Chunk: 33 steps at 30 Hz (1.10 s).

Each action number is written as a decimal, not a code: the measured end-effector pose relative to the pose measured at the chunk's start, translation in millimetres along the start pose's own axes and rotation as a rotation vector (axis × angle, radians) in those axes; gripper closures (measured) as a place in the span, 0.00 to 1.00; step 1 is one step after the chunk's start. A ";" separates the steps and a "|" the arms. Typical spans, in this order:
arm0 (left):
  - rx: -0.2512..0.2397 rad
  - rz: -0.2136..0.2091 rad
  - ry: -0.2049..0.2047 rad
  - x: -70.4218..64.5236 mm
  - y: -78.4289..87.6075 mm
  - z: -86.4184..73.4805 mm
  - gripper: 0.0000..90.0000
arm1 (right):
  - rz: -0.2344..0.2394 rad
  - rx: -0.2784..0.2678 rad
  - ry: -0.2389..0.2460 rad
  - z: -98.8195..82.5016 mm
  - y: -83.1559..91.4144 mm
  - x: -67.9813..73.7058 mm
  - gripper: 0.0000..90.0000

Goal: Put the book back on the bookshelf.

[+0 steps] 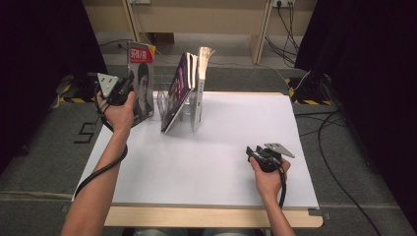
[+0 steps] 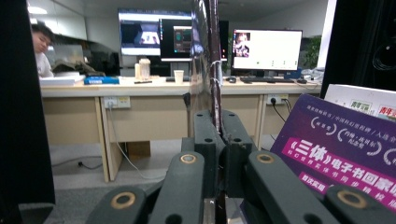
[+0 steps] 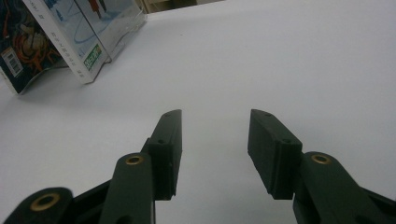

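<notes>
**Left tongs pinch a book edge-on; right tongs rest spread**

In the high view, the left tongs [image 1: 129,82] at upper left hold the red-topped book [image 1: 141,81] upright beside the clear rack [image 1: 183,109] at the counter's [image 1: 221,162] far edge; the hand covers the book's lower left corner and the grip itself. The left gripper view shows the pads pressed together on that book [image 2: 210,70], seen edge-on as a thin glossy strip, its cover unreadable. A purple book [image 2: 341,154] is cut off at lower right. The right tongs [image 3: 215,135] stand spread over bare white counter, nothing between them; leaning books [image 3: 60,32] are cropped at upper left.
</notes>
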<state>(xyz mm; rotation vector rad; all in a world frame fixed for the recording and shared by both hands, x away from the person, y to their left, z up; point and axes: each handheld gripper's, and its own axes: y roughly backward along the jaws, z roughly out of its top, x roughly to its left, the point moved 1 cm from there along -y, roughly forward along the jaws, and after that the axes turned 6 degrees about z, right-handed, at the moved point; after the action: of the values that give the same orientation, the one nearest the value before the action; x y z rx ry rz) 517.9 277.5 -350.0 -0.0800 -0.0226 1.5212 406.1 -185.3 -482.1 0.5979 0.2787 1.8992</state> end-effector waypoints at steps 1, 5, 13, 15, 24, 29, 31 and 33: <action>0.000 0.003 -0.001 0.1 1.0 -1.1 0.96 | 0.000 0.005 -0.011 -0.2 -0.1 0.5 0.62; 0.016 0.009 0.049 5.3 5.9 -8.3 0.96 | 0.004 0.007 -0.011 -0.6 -1.3 1.0 0.62; 0.045 0.020 0.069 14.7 15.6 -19.3 0.96 | 0.007 0.013 -0.008 -2.1 -2.0 2.2 0.62; 0.051 0.013 0.076 16.2 18.5 -21.3 0.96 | 0.010 0.017 -0.014 -2.6 -2.7 2.6 0.62; 0.090 0.002 0.126 23.8 23.2 -33.1 0.95 | 0.013 0.015 -0.016 -2.8 -3.0 2.8 0.62; 0.106 0.008 0.125 22.4 21.9 -31.9 0.92 | 0.013 0.015 -0.023 -2.4 -2.6 3.0 0.62; 0.118 0.014 0.136 21.8 21.1 -33.5 0.89 | 0.015 0.013 -0.021 -1.8 -2.1 2.8 0.62; 0.141 0.020 0.149 22.1 19.2 -36.3 0.87 | 0.014 0.013 -0.022 -1.8 -2.0 2.3 0.62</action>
<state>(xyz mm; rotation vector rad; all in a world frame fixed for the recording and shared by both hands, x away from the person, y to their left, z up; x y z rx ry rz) 502.2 299.1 -388.3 -0.0808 0.2044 1.5286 406.0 -182.3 -483.9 0.6310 0.2734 1.9047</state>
